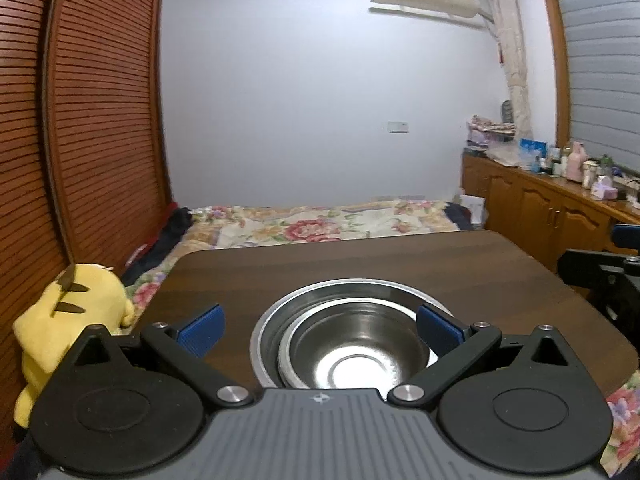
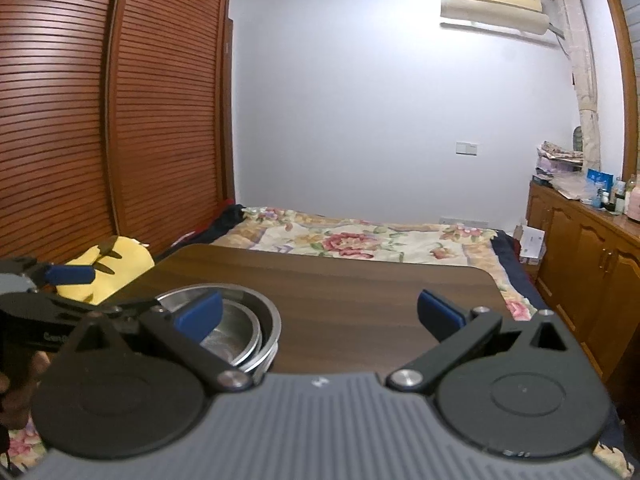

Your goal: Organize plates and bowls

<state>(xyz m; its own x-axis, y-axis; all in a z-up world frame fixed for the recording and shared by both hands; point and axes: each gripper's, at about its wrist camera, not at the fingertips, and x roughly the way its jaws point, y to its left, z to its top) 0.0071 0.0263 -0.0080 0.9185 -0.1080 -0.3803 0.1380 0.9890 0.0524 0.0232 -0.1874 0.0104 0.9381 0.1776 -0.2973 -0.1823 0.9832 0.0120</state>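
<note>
Bowls (image 1: 352, 344) nested on the table (image 1: 360, 264), stacking looks done.
Both my grippers, left (image 1: 318, 326) and right (image 2: 320, 316), gape empty; next, I'd check for leftover dishes.

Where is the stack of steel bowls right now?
The nested steel bowls sit on the dark wooden table near its front edge, straight ahead of the open left gripper; in the right wrist view they lie lower left.

No text, label or number legible anywhere, white lettering on the left claw (image 2: 60, 280) body too blurred
</note>
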